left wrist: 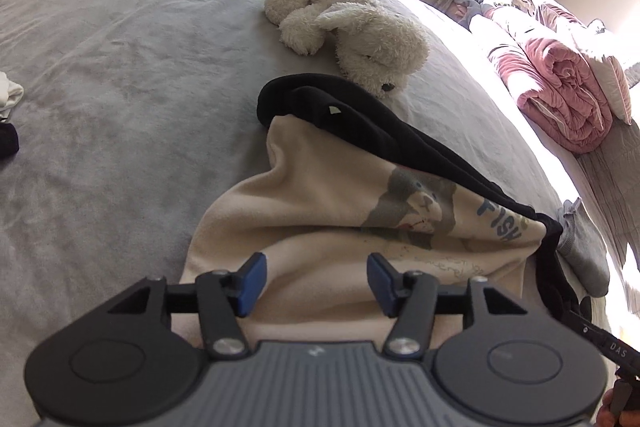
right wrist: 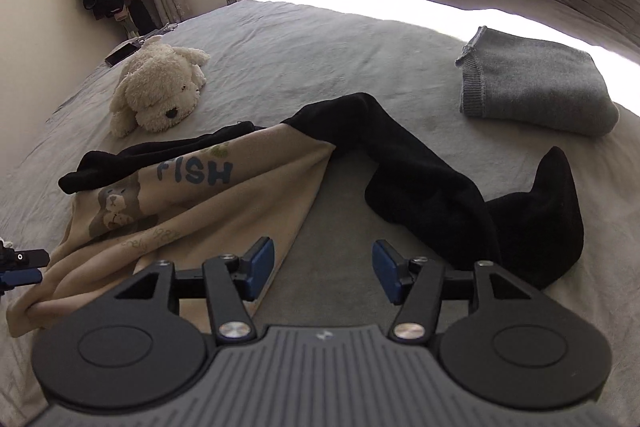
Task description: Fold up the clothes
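cream FISH sweatshirt (right wrist: 192, 195) with black sleeves: crumpled on grey bed (right wrist: 280, 59), long axis toward plush dog (right wrist: 160, 87) | left gripper (left wrist: 316, 281) jaws apart, empty | right gripper (right wrist: 323, 269) jaws apart, empty

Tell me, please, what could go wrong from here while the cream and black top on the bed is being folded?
1. The black sleeve lies twisted and crumpled, so a fold made now would probably trap the creases.
2. The plush dog lies close to the cream top; spread cloth might drag it.
3. Both the left gripper and the right gripper are open over bunched cloth, so a pinch could take several layers.
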`<state>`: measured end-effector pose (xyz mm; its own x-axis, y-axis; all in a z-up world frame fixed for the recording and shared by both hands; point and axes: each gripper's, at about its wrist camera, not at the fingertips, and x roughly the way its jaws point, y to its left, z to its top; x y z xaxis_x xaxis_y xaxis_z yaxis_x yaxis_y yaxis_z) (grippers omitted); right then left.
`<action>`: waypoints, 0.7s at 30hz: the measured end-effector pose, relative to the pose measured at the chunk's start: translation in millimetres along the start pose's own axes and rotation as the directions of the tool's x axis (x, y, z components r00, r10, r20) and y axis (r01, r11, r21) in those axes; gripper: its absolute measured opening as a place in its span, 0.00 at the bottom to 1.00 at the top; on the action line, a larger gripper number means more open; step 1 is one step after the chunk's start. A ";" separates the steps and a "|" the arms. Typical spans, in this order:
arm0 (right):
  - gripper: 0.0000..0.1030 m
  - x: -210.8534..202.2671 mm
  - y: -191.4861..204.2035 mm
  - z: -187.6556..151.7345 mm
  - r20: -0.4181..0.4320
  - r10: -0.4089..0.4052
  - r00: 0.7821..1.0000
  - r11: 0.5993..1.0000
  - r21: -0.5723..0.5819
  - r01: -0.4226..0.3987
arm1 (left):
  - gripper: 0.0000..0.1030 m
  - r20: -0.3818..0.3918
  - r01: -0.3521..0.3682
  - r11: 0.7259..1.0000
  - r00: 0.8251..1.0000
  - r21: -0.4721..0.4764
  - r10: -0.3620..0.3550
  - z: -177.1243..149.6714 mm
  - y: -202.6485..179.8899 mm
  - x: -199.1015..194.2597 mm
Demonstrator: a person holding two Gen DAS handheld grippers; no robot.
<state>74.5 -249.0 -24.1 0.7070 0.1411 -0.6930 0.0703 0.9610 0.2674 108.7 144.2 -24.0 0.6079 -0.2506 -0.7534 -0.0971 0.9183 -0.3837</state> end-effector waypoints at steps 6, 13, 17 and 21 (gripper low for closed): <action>0.57 -9.8 1.1 -29.6 -0.079 0.117 0.990 0.988 0.112 -0.108 | 0.55 -0.011 0.051 0.995 0.999 -0.088 -0.053 -19.4 29.5 -9.0; 0.57 1.4 -9.3 -60.1 -0.186 0.289 0.939 0.921 0.321 -0.220 | 0.51 -0.022 0.191 0.934 0.978 -0.301 -0.207 -33.1 72.0 -9.0; 0.54 10.2 -9.0 -67.3 -0.208 0.385 0.899 0.867 0.415 -0.275 | 0.51 0.016 0.214 0.912 0.975 -0.349 -0.223 -29.0 87.0 -16.5; 0.51 20.0 0.3 -72.8 -0.232 0.432 0.872 0.840 0.455 -0.295 | 0.50 0.034 0.174 0.908 0.984 -0.381 -0.174 -23.3 103.0 -16.5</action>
<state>37.5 -228.6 -86.5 0.4833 0.5930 -0.6441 0.1706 0.6578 0.7336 70.4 235.7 -63.5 0.6419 -0.3964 -0.6564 -0.2823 0.6737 -0.6829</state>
